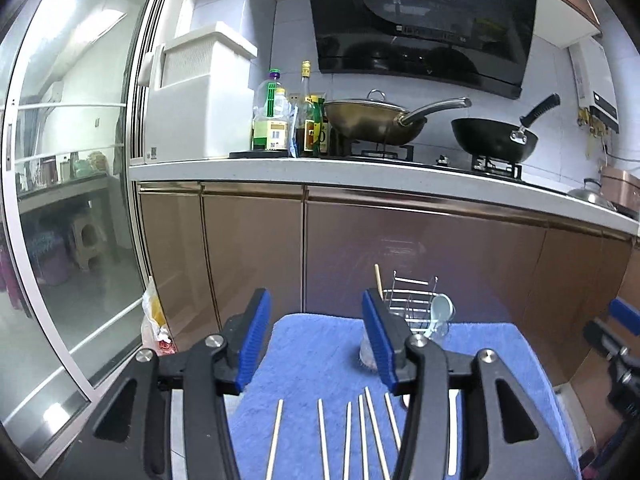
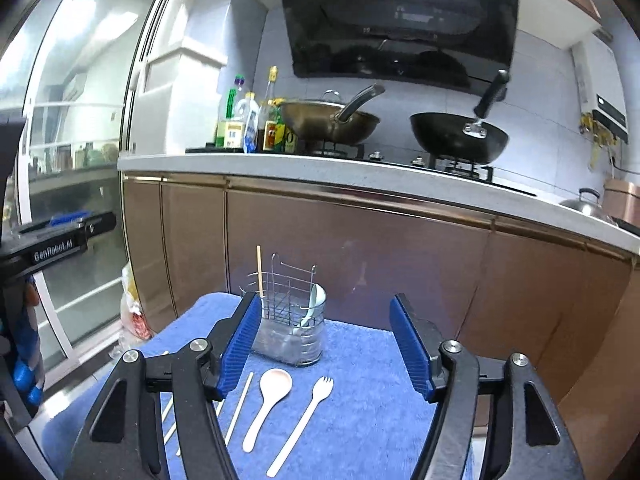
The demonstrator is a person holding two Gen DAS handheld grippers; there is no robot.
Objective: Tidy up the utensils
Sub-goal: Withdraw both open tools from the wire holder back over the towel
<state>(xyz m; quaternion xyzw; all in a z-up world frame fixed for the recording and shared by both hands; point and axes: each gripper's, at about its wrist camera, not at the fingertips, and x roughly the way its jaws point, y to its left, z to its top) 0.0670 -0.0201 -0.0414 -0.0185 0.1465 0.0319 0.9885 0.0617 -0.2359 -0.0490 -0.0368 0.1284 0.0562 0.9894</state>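
Note:
A wire utensil holder [image 2: 290,320] stands at the far end of a blue towel [image 2: 360,392], with one chopstick [image 2: 259,270] and a pale blue spoon [image 2: 314,304] upright in it. On the towel lie a pinkish spoon [image 2: 269,396], a cream fork [image 2: 306,420] and several loose chopsticks [image 1: 362,436]. My left gripper [image 1: 316,340] hovers open above the chopsticks with nothing between its blue pads. My right gripper [image 2: 326,344] is open too, above the spoon and fork, empty. The holder [image 1: 416,308] sits just right of the left gripper's right finger.
Behind the towel runs a brown cabinet front [image 2: 360,248] under a white counter [image 2: 320,170] with two woks [image 2: 460,136] and bottles [image 1: 280,120]. A glass sliding door [image 1: 68,200] is at left; a plastic bag [image 1: 154,320] lies on the floor.

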